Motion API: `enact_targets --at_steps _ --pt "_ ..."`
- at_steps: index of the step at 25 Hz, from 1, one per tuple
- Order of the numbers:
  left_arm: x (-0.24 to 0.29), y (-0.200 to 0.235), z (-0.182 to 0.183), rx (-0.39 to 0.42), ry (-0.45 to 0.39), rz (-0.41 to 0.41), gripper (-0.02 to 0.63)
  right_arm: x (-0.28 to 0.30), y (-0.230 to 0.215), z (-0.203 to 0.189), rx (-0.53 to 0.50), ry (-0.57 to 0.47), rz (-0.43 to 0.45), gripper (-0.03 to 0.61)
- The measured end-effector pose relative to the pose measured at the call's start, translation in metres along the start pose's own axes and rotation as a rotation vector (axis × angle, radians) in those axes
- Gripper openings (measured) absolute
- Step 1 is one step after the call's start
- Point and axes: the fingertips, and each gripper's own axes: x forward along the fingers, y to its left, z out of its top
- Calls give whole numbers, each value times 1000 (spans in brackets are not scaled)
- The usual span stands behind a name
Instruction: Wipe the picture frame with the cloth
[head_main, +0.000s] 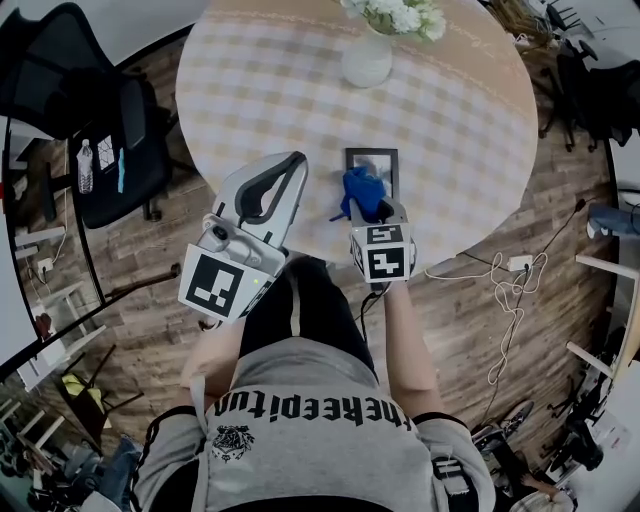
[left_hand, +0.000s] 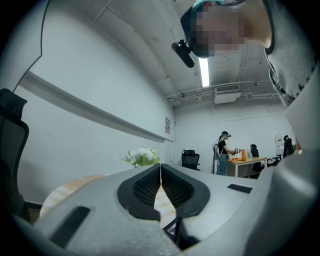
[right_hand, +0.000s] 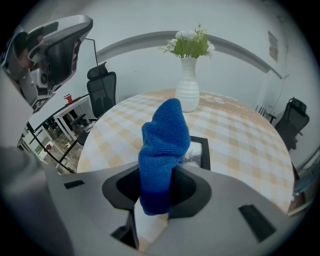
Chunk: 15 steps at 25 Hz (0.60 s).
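A black picture frame (head_main: 372, 158) lies flat near the front edge of the round checked table (head_main: 260, 90). My right gripper (head_main: 368, 200) is shut on a blue cloth (head_main: 362, 190), which hangs over the frame's near end. In the right gripper view the blue cloth (right_hand: 164, 150) sticks up between the jaws and hides most of the frame (right_hand: 205, 150). My left gripper (head_main: 292, 170) hovers at the table's front edge, left of the frame, tilted upward. Its jaws meet with nothing between them in the left gripper view (left_hand: 160, 176).
A white vase (head_main: 367, 58) with white flowers stands at the table's far side behind the frame. A black office chair (head_main: 110, 130) is to the left. Cables and a power strip (head_main: 515, 268) lie on the wooden floor to the right.
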Motion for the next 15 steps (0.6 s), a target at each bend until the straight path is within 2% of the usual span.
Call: enact_targets --at_steps 3,7,15 --pt "4 -9 -7 22 36 7 20 -10 -5 -11 3 -1 3 120" --pt "1 -4 -6 20 17 3 20 -9 1 -12 7 -1 -3 120" --pt "1 -7 -11 18 43 -1 20 -9 -9 -13 13 -1 -23 120"
